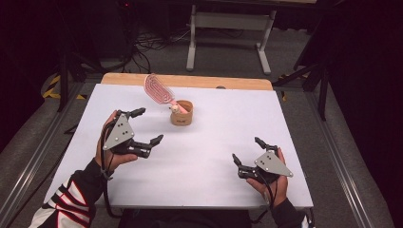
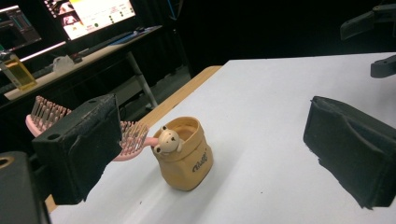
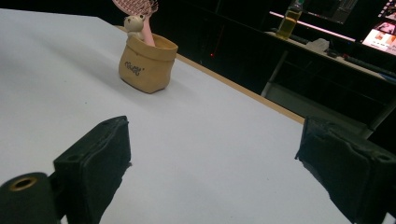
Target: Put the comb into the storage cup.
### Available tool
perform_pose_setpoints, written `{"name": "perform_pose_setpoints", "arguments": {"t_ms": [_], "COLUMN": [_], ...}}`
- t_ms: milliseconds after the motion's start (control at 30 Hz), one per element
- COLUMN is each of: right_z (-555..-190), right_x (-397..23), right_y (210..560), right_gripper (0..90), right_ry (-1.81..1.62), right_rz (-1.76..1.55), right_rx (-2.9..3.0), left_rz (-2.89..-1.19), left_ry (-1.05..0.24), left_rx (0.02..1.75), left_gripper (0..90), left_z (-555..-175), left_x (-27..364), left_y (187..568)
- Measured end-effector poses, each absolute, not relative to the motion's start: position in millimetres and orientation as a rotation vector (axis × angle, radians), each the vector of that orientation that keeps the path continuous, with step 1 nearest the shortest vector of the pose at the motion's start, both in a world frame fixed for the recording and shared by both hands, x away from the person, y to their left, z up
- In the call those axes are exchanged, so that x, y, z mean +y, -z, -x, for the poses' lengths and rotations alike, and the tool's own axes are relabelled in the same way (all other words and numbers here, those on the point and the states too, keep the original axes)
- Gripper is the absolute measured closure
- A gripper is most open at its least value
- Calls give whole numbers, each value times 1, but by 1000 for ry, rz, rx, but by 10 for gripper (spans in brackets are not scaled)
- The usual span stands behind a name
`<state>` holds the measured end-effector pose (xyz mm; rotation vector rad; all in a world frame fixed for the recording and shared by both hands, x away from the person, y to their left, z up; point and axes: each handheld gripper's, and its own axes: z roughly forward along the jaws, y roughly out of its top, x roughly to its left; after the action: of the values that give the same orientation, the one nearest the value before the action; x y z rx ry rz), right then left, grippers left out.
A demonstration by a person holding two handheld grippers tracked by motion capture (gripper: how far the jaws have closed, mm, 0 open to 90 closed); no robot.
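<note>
The brush (image 1: 159, 89) stood in the cup (image 1: 182, 113) at the table's far middle, leaning back-left; the left tongs (image 1: 145, 126), gaping, were nearer than the right tongs (image 1: 247, 154), likewise gaping.

left gripper (image 1: 146, 126) fingers wide apart, right gripper (image 1: 246, 150) same, both hands low, held apart

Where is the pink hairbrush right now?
The pink hairbrush stands handle-down in the tan bear cup near the far middle of the white table, its head leaning out toward the far-left. The left claw is the nearer one, not touching.
</note>
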<state>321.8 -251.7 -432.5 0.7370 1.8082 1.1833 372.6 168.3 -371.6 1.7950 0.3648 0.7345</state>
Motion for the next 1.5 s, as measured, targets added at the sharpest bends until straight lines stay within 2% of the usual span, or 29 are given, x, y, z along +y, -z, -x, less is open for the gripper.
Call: {"name": "perform_pose_setpoints", "arguments": {"t_ms": [1100,1500], "right_z": [-320,-313], "right_x": [-244,-243], "right_y": [435,443], "right_gripper": [47,44], "right_ry": [-1177,-1166], "right_rz": [-704,-713], "right_rx": [1838,1877], "left_rz": [-1923,-1938], "left_ry": [-726,-725], "left_rx": [386,484], "left_gripper": [54,50], "left_z": [-353,-343], "left_x": [185,205], "left_y": [426,446]}}
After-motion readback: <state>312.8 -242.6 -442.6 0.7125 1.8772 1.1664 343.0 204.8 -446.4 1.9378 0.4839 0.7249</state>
